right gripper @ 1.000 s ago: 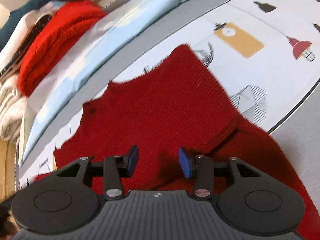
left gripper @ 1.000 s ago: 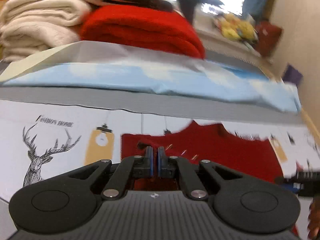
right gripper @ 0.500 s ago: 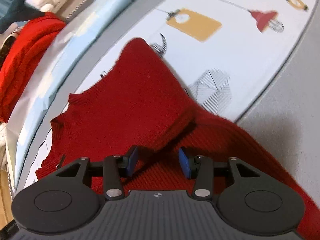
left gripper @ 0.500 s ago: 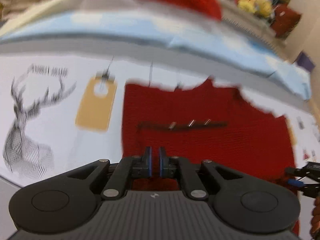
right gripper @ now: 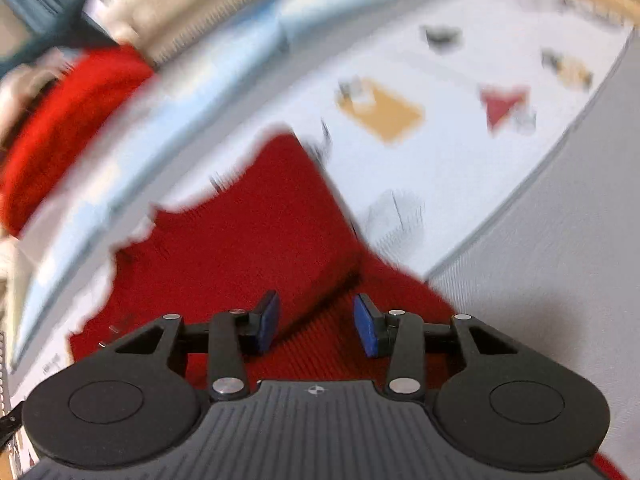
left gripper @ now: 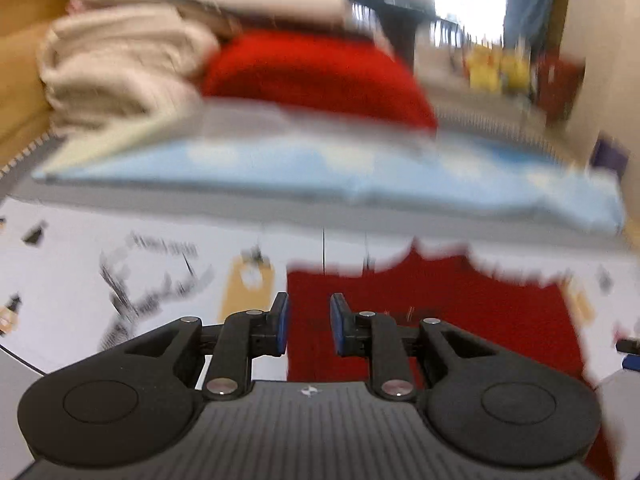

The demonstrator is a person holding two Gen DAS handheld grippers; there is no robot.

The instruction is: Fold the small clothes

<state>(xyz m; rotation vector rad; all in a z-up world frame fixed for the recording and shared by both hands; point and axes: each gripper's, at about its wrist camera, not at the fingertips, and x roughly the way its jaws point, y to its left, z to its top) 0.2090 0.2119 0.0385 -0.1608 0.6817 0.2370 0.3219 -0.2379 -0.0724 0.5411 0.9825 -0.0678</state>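
Here the red knit garment [right gripper: 248, 240], soft and limp, wants pinching at its folded edge toward 1 o'clock; left claw [left gripper: 308, 330] opening, right claw [right gripper: 316, 322] closing, both empty.

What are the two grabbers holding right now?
Nothing. The left gripper is opening and the right gripper closing slightly, both empty above the red sweater.
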